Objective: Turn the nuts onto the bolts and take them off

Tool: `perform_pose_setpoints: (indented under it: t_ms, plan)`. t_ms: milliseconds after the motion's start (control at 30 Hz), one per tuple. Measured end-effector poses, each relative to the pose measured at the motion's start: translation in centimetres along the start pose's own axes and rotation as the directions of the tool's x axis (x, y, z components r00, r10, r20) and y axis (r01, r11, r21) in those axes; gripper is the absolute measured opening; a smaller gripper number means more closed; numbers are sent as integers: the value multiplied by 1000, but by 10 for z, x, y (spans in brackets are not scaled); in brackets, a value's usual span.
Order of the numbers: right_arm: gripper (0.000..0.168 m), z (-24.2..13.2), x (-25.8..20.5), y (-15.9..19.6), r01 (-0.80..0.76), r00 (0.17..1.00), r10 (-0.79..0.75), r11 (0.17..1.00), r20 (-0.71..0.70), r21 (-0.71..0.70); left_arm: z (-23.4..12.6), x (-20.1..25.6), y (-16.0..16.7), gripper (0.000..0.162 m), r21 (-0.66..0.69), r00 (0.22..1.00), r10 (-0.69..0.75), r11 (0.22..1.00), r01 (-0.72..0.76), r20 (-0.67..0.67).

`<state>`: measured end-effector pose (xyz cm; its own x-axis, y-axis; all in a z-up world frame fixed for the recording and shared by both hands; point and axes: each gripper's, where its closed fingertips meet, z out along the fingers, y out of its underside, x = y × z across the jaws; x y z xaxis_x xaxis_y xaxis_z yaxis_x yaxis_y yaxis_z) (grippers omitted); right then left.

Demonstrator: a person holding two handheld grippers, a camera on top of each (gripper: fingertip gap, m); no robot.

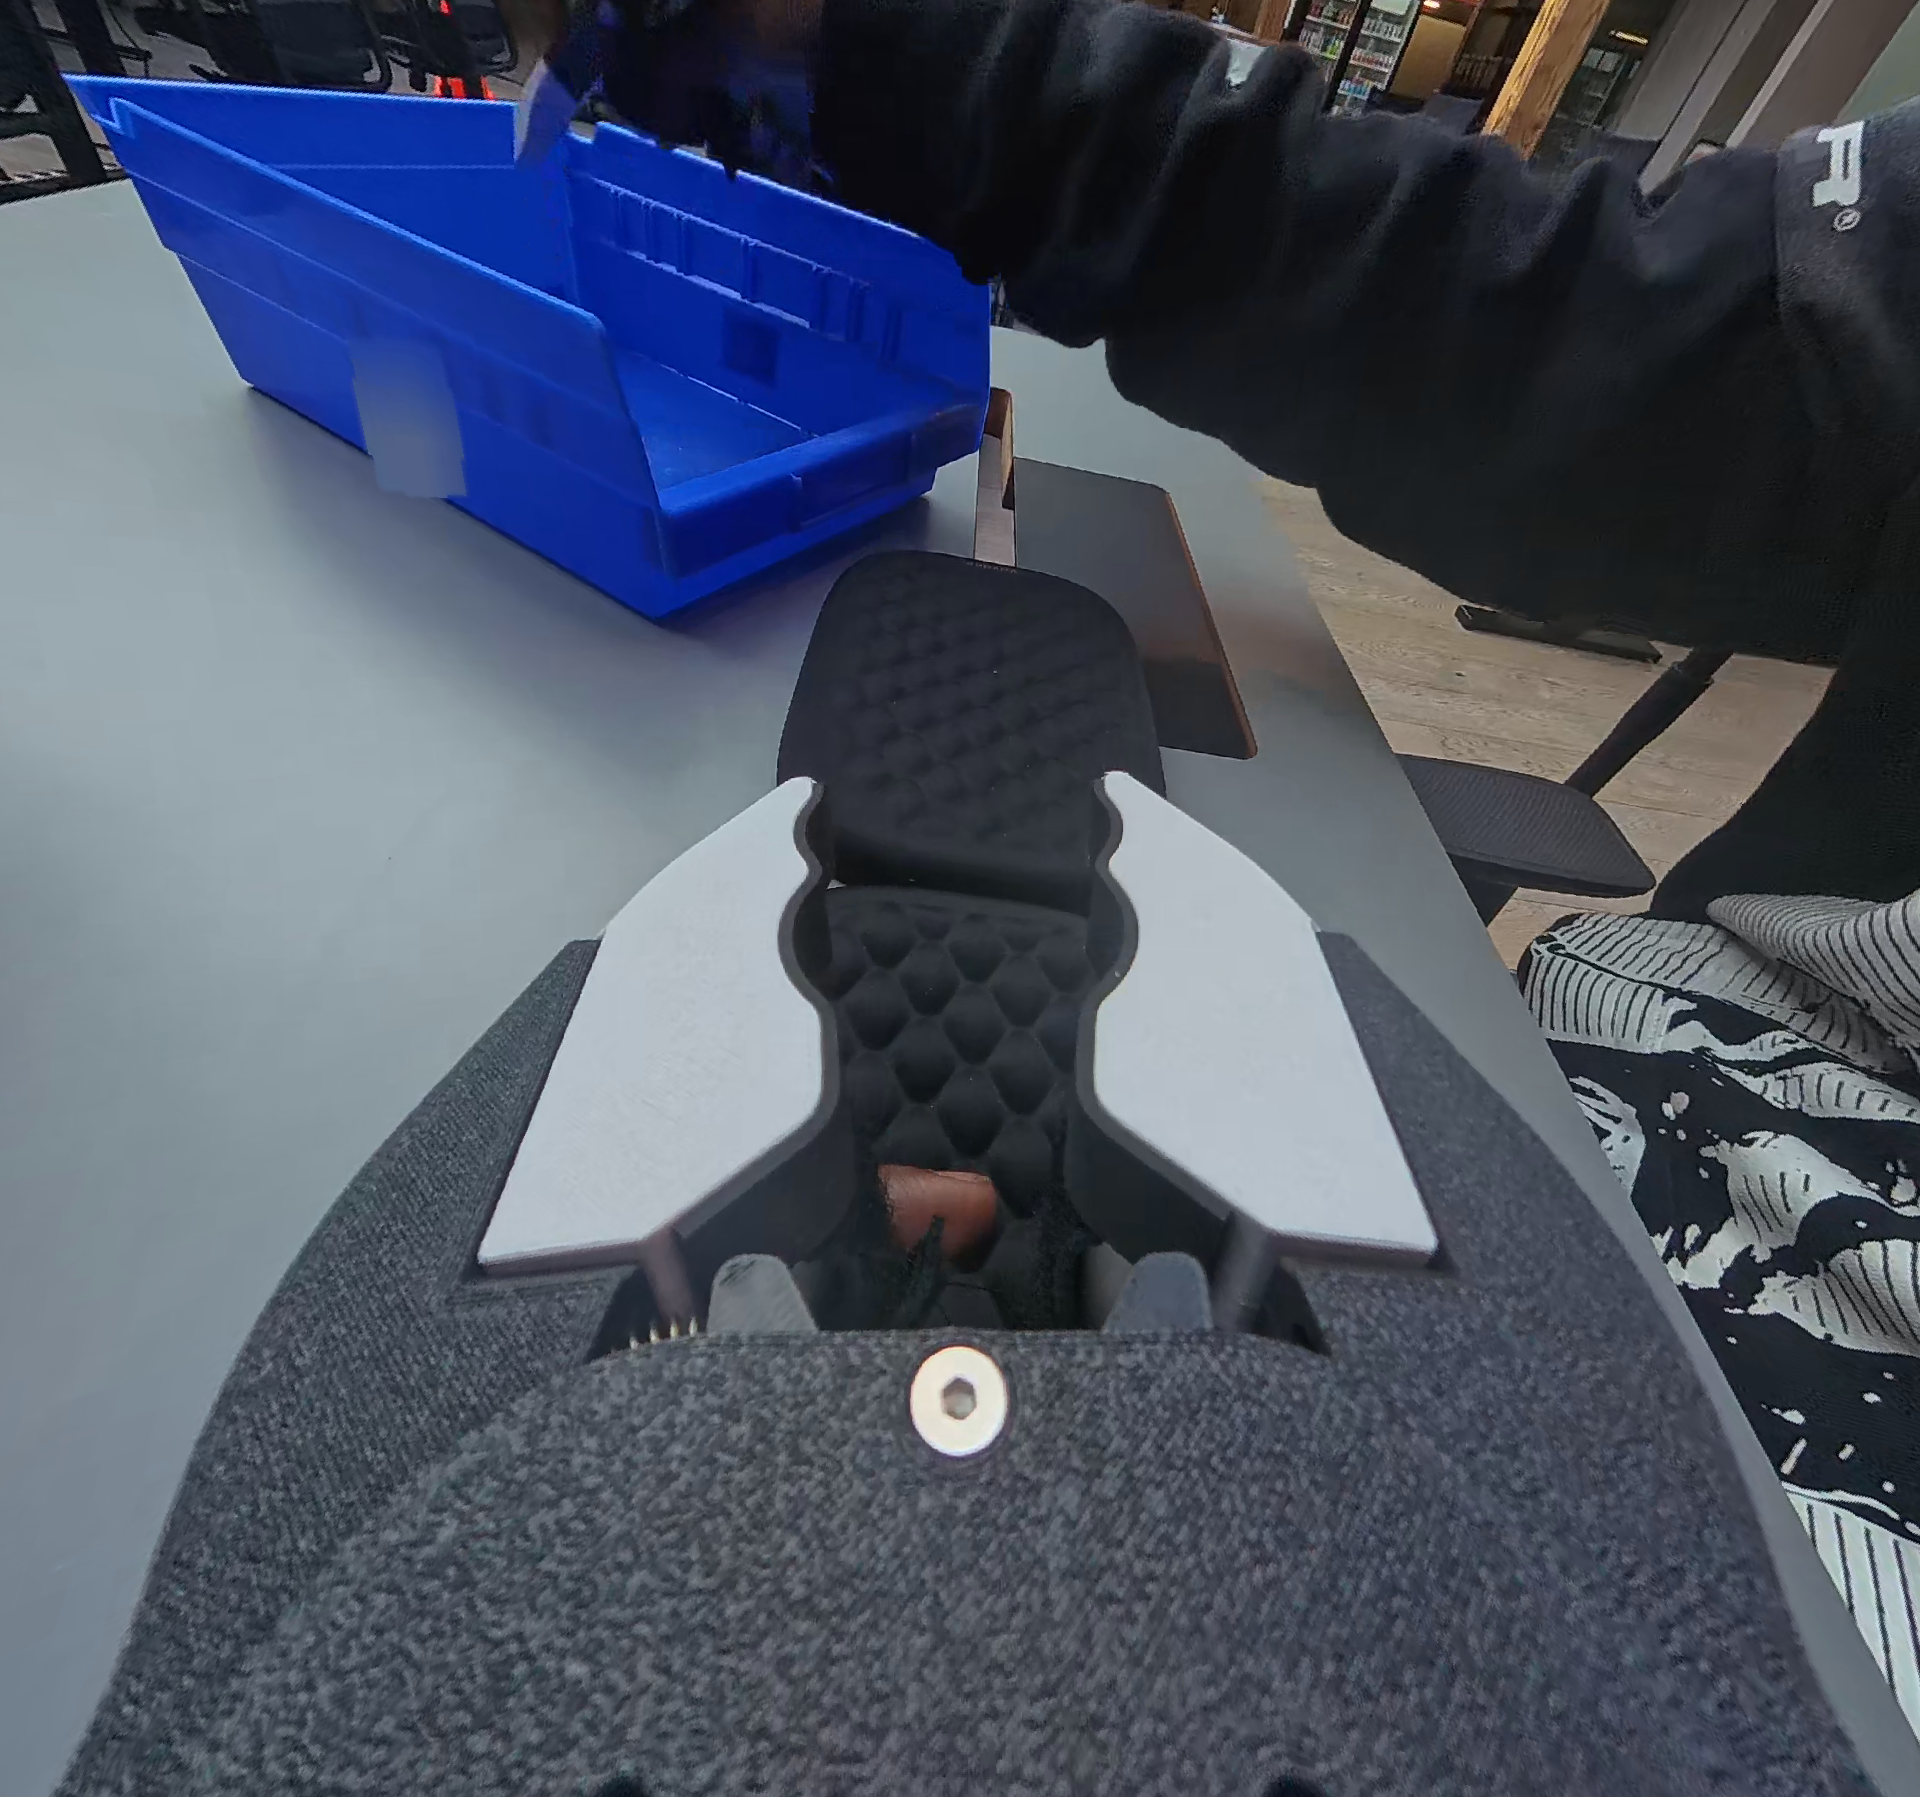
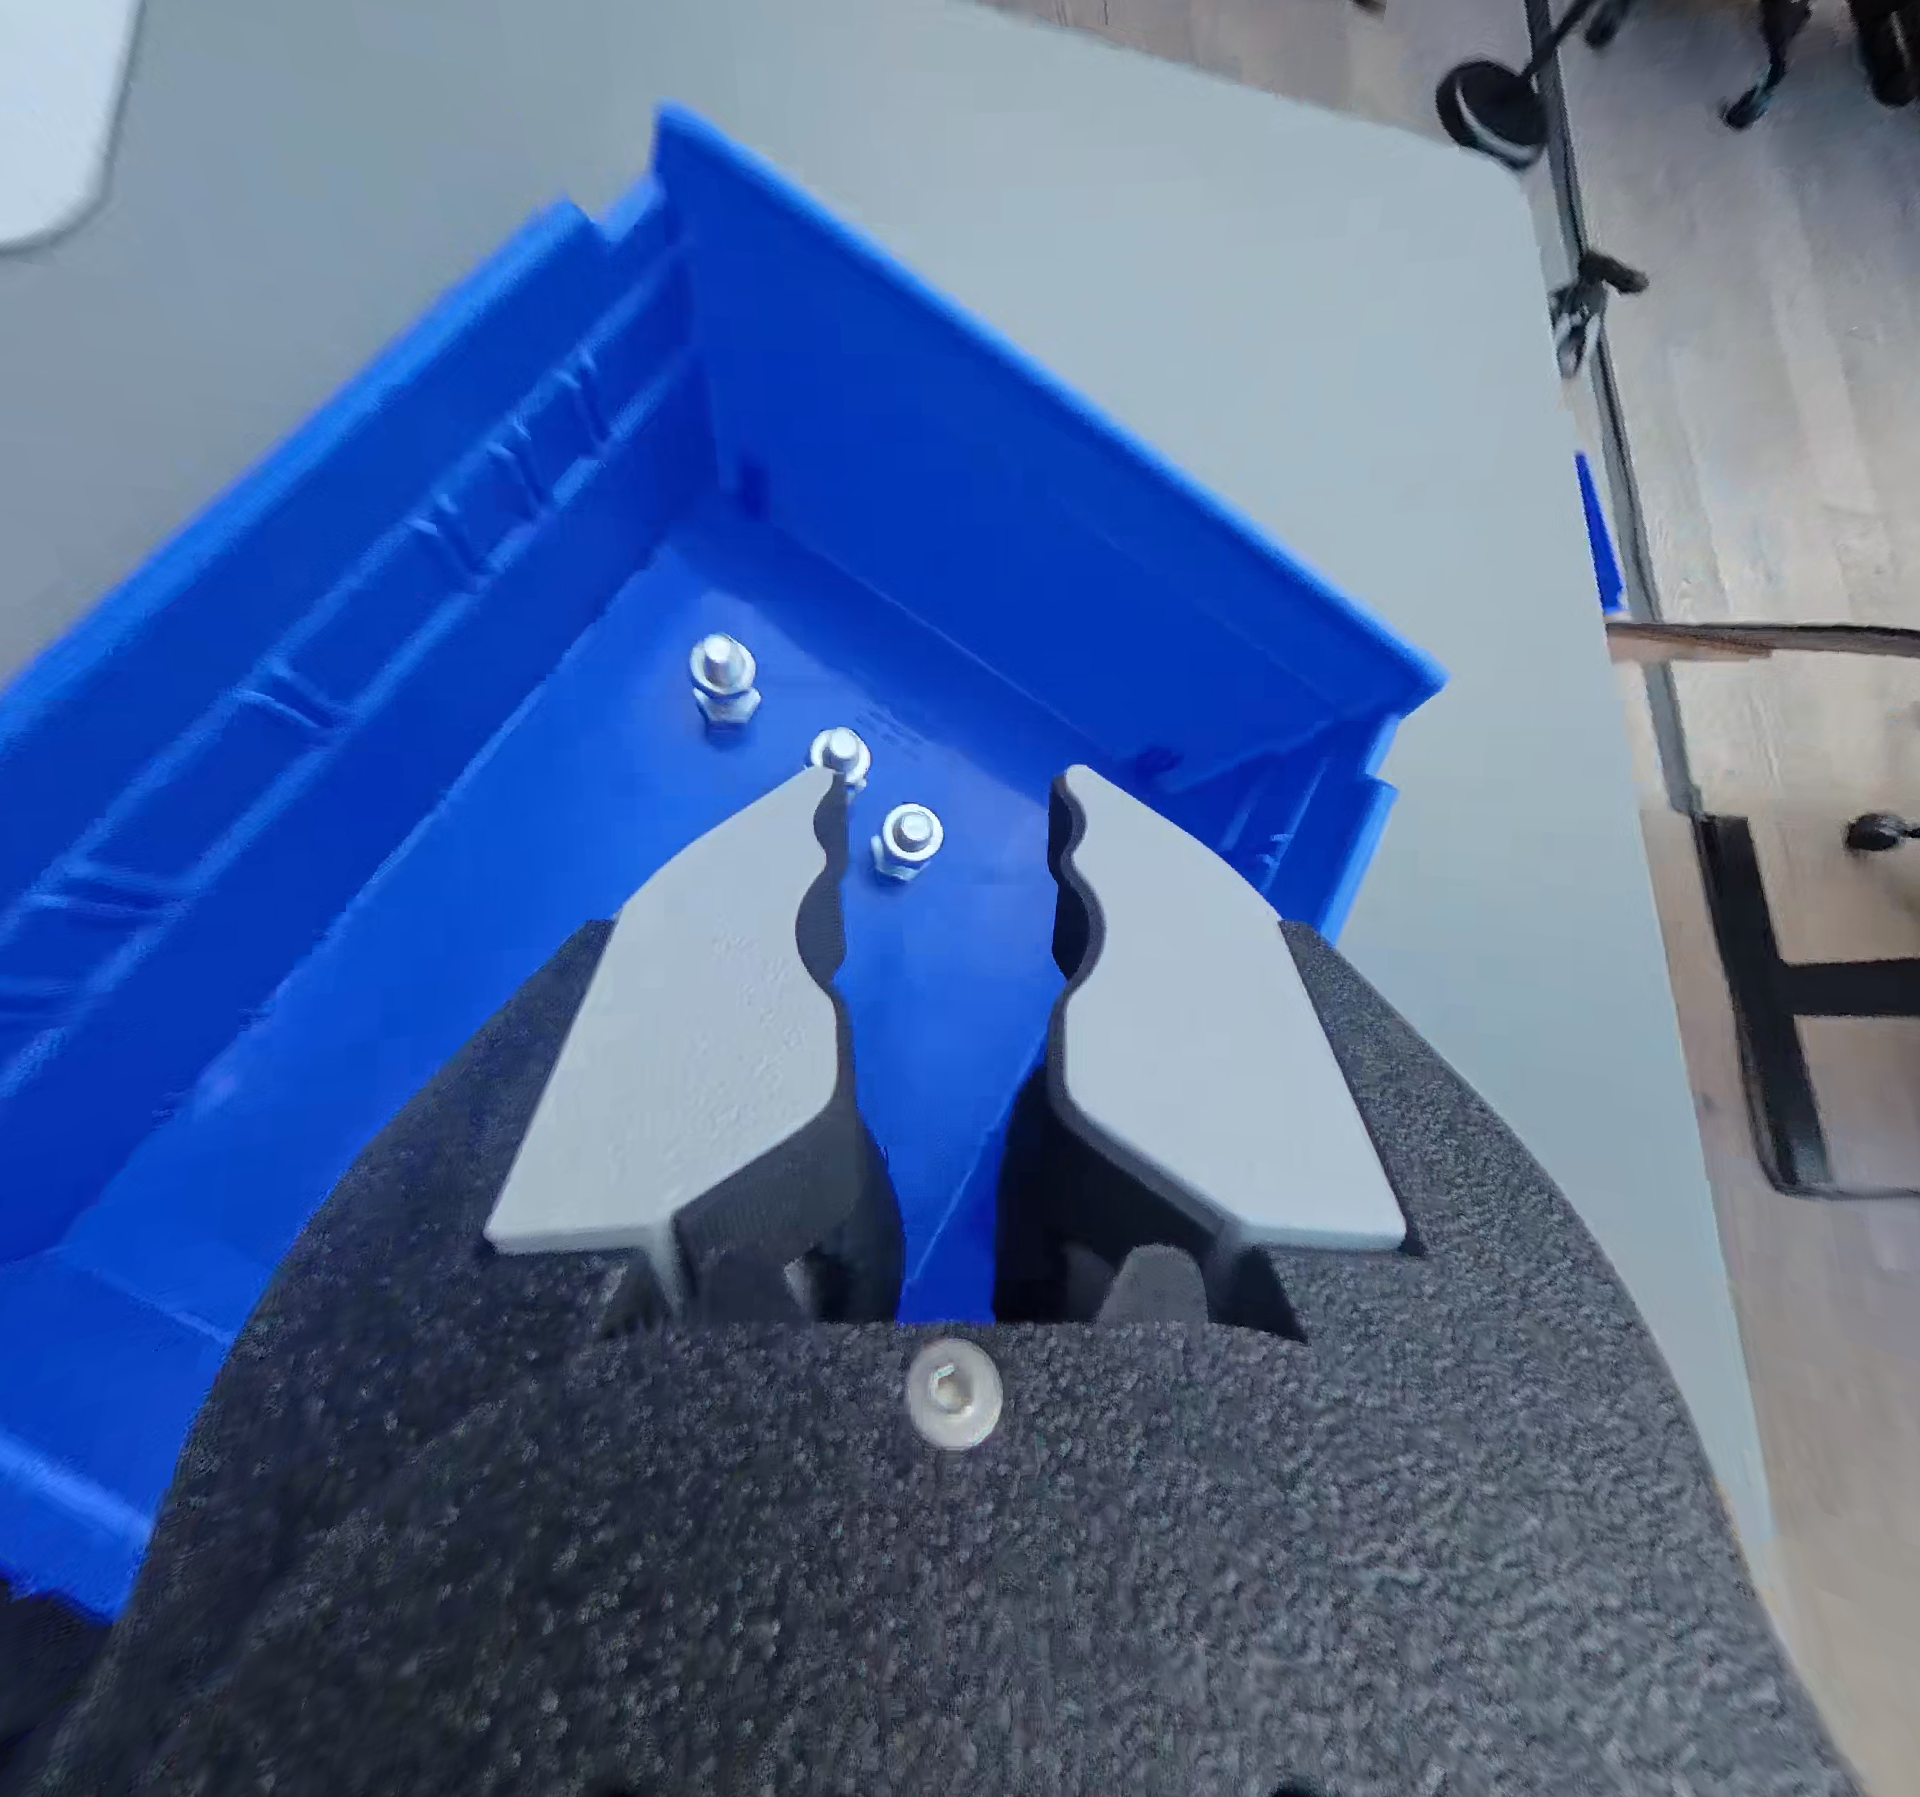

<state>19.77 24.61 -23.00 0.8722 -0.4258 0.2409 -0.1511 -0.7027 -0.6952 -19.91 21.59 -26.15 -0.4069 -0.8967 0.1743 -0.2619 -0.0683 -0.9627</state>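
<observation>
Right tool (image 2: pixel 940 791) hangs spread and empty, bolts (image 2: pixel 910 838) just ahead in the blue bin (image 2: pixel 1039 459); descending off-centre could topple one. Left tool (image 1: pixel 956 802) gapes idle.

White printed lettering is showing on the person's black sleeve (image 1: pixel 1829 189), cut off at the frame edge. A pale blank label (image 1: pixel 410 428) is sticking to the blue bin (image 1: pixel 312 293).
</observation>
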Motion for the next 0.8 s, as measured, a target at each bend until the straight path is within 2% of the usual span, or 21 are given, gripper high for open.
perform_pose_setpoints:
  t_ms: [100,167,200,300,367,467,533,600,667,800]
  plan:
    - [49,-54,-33,-30,-136,970,80,961,229,241,0,-1,0,47,2,1000,-5,1000,5,3]
    - [69,-99,-69,-41,-246,891,63,899,450,361,0,-1,0,47,0,1000,-4,1000,4,8]
    - [74,-121,-85,-39,-277,850,27,873,526,402,0,-1,0,47,-1,1000,-2,1000,2,12]
    - [85,-165,-124,-17,-278,798,-93,820,596,500,1,-2,0,47,-6,1000,4,1000,-4,21]
    - [72,-188,-150,3,-291,754,-166,783,636,549,0,-2,0,47,-4,1000,4,1000,-4,27]
    - [33,-214,-184,28,-382,677,-235,698,697,606,-1,-4,-3,47,7,999,9,1000,-9,47]
    - [17,-207,-201,47,-354,694,-258,691,672,631,-5,-5,-8,48,3,996,30,1000,-30,85]
    - [11,-192,-217,66,-265,728,-300,707,617,656,-15,-5,-23,48,29,989,50,998,-55,140]
    - [9,-178,-233,83,-211,723,-318,744,613,634,-33,-1,-42,47,70,983,29,997,-42,181]
    - [9,-164,-251,101,-177,705,-319,786,634,593,-93,0,-68,45,72,947,18,996,-43,320]
